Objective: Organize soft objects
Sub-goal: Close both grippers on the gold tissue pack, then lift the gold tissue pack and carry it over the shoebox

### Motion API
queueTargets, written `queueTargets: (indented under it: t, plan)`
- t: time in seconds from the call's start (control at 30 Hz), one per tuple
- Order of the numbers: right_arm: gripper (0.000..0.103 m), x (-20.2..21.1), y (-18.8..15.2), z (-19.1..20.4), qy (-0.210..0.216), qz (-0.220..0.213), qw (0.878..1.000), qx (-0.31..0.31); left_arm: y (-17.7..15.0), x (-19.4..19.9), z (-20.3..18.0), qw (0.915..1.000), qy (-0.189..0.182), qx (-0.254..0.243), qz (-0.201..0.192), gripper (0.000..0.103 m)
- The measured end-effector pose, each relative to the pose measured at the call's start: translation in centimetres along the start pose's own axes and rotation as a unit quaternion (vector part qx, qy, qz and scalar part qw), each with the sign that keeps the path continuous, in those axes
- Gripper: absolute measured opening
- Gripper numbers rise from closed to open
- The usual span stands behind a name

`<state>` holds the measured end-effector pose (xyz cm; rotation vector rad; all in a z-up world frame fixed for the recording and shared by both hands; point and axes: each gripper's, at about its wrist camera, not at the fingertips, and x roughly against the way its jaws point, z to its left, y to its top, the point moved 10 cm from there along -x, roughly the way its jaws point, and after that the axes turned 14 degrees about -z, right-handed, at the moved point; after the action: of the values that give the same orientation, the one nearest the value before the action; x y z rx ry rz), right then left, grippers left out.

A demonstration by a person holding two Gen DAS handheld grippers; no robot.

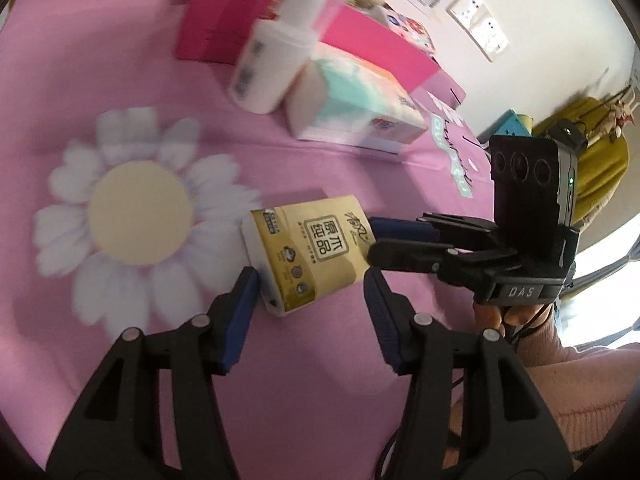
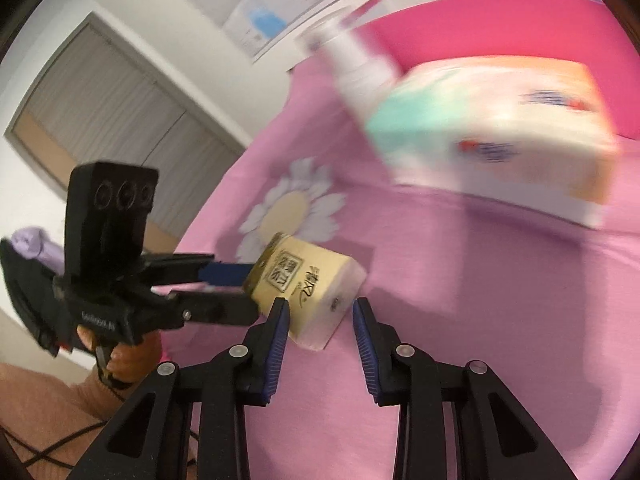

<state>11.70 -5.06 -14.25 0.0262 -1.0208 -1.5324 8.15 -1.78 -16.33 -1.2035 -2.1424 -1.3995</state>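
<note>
**Inspector A:** Largest first. The surface is covered with a pink cloth point(image 1: 320, 184) with a daisy print; whether a desk or a bed lies under it I cannot tell. At the far side stand a magenta box point(image 1: 224, 20), a large tissue pack point(image 1: 352, 104) with teal print, and a white roll pack point(image 1: 268, 68) just beside it, blurred in both views.

**Inspector B:** And the item in hand?

**Inspector A:** The small gold tissue pack point(image 1: 312, 256) lies on the cloth at the edge of the daisy, well apart from the large packs. The left gripper point(image 1: 310, 280) has its fingers parted astride the near end, pads not pressing. The right gripper point(image 2: 320, 312) comes in from the other end, fingers also parted, one pad close against the pack's side; no grip is evident.

**Inspector B:** Handling?

**Inspector A:** In my judgement light, soft and compressible, with a slick film wrapper. Take hold across the narrow sides near the middle; a hard squeeze would crumple it, a corner hold could slip.
</note>
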Motion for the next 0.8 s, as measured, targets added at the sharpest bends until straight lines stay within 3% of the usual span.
queueTargets:
  t: [0.1, 0.8]
  plan:
    - [0.034, 1.0, 0.6, -1.0, -0.014, -0.009, 1.0, -0.006, 0.4, -1.1, -1.0, 0.9998, 0.011, -0.019, -0.001, 0.046]
    - [0.03, 4.2, 1.8, -2.3, -0.046, -0.039, 0.998, -0.001, 2.0, -1.9, -3.1, 0.9981, 0.024, -0.057, -0.009, 0.045]
